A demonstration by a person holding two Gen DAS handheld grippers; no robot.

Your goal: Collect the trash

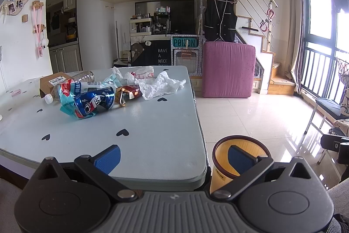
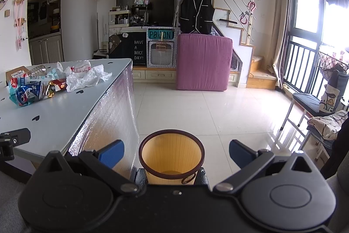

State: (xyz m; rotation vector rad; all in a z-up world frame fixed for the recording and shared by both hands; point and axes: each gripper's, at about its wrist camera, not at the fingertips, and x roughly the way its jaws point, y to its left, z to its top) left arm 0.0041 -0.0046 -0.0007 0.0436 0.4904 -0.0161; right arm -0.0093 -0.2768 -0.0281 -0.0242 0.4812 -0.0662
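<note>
A heap of trash lies on the far part of the grey table [image 1: 152, 134]: a crushed blue can wrapper [image 1: 93, 105], a plastic bottle [image 1: 63, 93], a brown box [image 1: 52, 82], a red packet [image 1: 130, 90] and crumpled white paper [image 1: 161, 85]. The heap also shows in the right wrist view [image 2: 54, 80]. A yellow waste bin [image 2: 172, 156] stands on the floor beside the table's near right corner, also in the left wrist view [image 1: 224, 171]. My left gripper [image 1: 174, 157] is open and empty over the table's near edge. My right gripper [image 2: 176, 153] is open and empty just above the bin.
A pink upright mattress [image 1: 228, 69] stands across the tiled floor. Stairs with a railing [image 1: 281, 80] rise at the right. A folding chair [image 2: 312, 106] stands by the window. Part of the left gripper [image 2: 13, 141] shows at the table edge.
</note>
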